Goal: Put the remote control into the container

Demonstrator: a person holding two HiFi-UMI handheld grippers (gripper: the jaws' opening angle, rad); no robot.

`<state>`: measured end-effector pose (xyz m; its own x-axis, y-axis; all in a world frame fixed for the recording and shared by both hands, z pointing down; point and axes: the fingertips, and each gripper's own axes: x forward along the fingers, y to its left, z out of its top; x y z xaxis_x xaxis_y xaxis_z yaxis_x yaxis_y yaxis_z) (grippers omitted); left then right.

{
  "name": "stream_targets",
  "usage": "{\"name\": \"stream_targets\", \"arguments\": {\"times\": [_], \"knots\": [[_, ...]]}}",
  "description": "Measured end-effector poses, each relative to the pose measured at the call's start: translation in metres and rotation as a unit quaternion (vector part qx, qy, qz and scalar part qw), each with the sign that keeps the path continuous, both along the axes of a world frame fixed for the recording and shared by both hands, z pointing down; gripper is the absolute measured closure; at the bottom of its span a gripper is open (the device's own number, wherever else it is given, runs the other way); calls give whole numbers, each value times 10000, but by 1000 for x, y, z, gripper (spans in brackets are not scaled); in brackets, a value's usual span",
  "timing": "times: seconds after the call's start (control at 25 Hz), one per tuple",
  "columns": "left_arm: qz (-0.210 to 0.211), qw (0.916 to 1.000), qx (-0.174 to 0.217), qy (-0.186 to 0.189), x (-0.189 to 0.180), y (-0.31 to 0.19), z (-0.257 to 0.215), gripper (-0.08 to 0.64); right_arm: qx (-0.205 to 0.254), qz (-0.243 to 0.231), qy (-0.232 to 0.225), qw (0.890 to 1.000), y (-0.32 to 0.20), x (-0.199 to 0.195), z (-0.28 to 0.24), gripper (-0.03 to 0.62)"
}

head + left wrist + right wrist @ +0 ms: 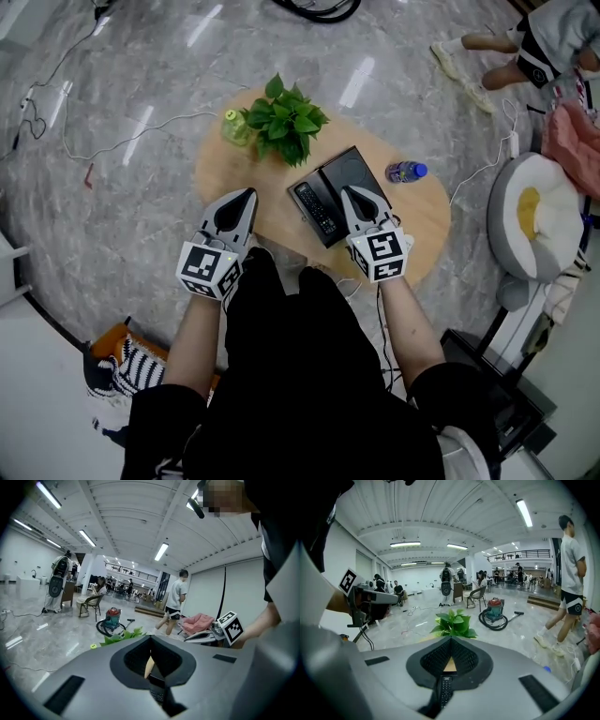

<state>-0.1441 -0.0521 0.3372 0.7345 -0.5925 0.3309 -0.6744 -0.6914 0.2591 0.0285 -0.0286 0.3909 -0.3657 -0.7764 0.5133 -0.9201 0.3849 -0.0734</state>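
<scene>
Though hovering beside remote [316, 208], not yet gripping it.
Pre-grasp step: L gripper [248, 195] & R gripper [350, 191] both pinched closed, empty. Remote flat on table [424, 221], touching container [352, 169] at its left edge, not inside. Next: open R jaws, straddle remote's width, clamp, lift into container.

The right gripper [450, 639] has its jaws closed tip to tip, with nothing between them. Through the hollow behind the tips, a black remote control [445, 692] lies on a wooden surface [450, 665]. A leafy green plant [453, 623] stands just beyond the tips. Right of the plant sits a vacuum cleaner [494, 613], and farther right a person [569, 573] in shorts.
</scene>
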Motion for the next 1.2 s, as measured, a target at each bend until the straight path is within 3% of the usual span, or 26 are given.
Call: {"name": "stream_targets", "arguments": {"times": [0.28, 0.56, 0.92, 1.2], "knots": [[539, 9985, -131, -31, 43, 7, 12, 554, -43, 383, 186, 9991, 12, 31, 4, 583], [1231, 9923, -164, -46, 117, 24, 24, 554, -300, 1242, 202, 9916, 65, 104, 25, 583], [2261, 9734, -297, -198, 210, 62, 46, 554, -793, 2635, 203, 9612, 159, 198, 62, 583], [2914, 9552, -424, -307, 275, 102, 74, 554, -1161, 3546, 60, 9278, 223, 250, 99, 581]]}}
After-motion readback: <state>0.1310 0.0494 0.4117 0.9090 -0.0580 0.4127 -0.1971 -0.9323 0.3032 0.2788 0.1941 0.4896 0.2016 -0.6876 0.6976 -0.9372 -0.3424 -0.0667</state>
